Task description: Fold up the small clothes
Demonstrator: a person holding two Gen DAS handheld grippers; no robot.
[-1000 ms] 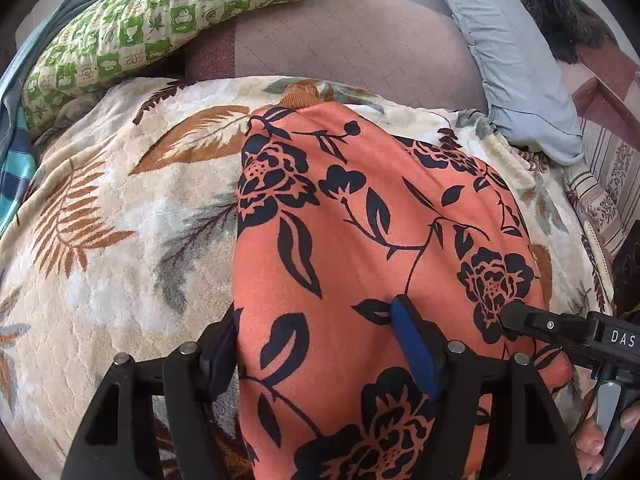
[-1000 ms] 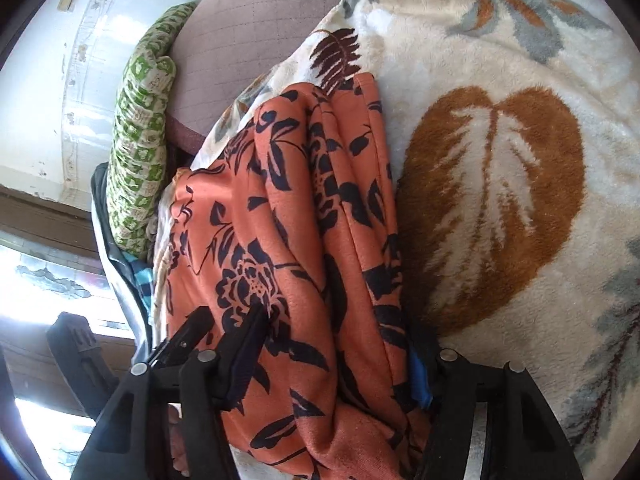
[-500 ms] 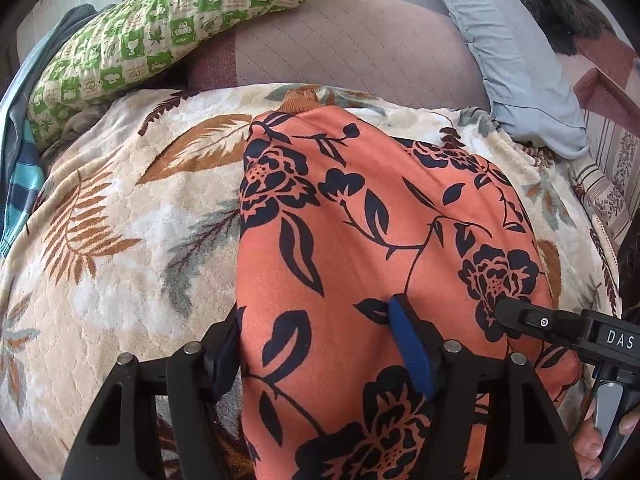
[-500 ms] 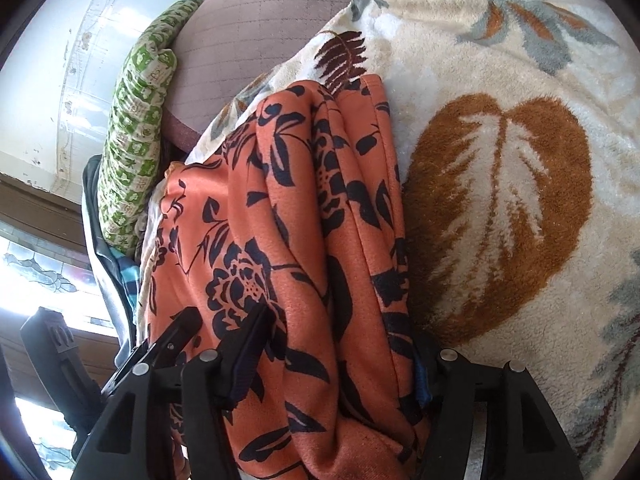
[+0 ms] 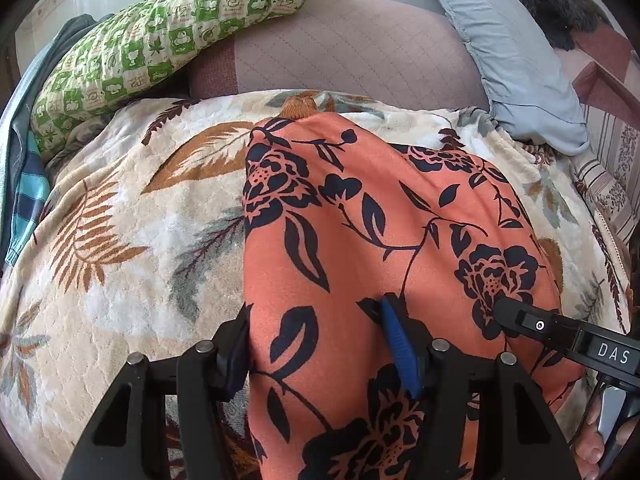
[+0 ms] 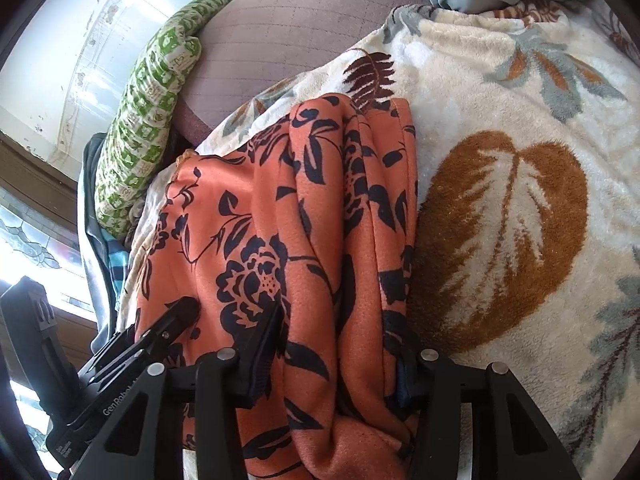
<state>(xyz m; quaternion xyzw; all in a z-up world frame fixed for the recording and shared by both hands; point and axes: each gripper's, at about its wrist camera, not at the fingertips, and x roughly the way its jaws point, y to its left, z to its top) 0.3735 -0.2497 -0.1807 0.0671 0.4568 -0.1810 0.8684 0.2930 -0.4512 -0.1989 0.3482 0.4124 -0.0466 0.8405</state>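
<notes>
Garment (image 5: 360,240), orange with dark flowers, lies lengthwise on the leaf-print blanket (image 5: 120,240), near edge at 6 o'clock. Left tongs (image 5: 316,344) have just been narrowing astride its left border; whether the pads already pinch cannot be told. Right tongs (image 6: 336,356) have likewise been narrowing and bunch the right border between them. Judgement: pinch both corners fully before lifting, then carry them level toward 12 o'clock, keeping the cloth taut.
</notes>
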